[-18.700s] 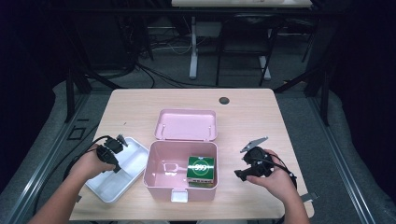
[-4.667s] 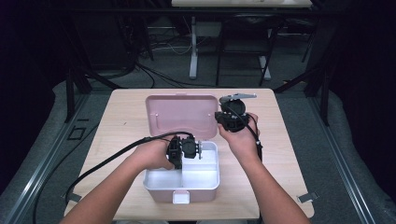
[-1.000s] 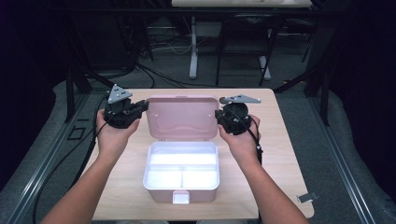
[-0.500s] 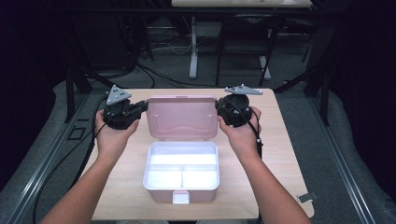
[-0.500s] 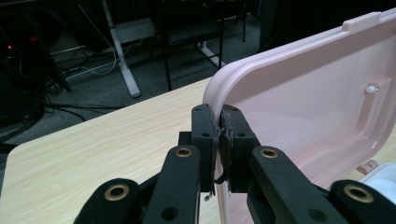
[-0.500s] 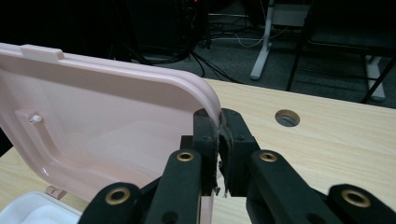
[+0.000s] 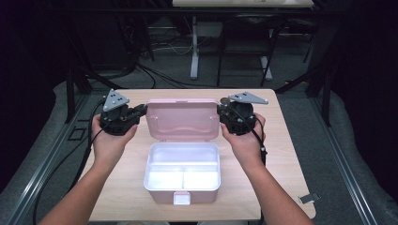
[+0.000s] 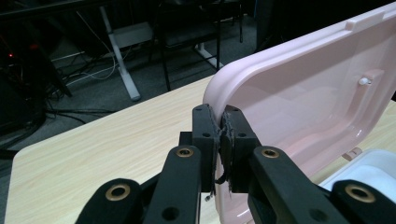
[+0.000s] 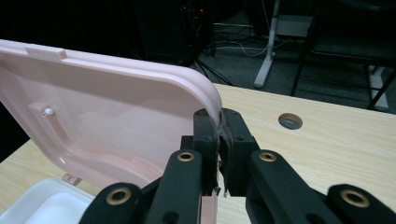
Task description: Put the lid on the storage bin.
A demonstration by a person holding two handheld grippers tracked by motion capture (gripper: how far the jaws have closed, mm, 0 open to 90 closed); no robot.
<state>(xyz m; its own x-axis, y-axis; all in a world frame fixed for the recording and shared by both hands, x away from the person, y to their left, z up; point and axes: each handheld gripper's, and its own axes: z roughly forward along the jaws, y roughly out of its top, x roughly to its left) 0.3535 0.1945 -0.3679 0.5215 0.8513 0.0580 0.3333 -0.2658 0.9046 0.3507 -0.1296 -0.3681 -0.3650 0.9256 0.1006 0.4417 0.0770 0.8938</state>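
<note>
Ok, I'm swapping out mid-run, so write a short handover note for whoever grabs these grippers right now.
Left gripper: shut on the left edge of the pink lid.
Right gripper: shut on the lid's right edge.
The lid stands raised, tilted over the back of the pink box. The white divided tray sits in the box, with nothing visible in it.
Done: tray seated, lid gripped on both sides.
Left: probably swing the lid down and close it; the front latch is not yet fastened.
</note>
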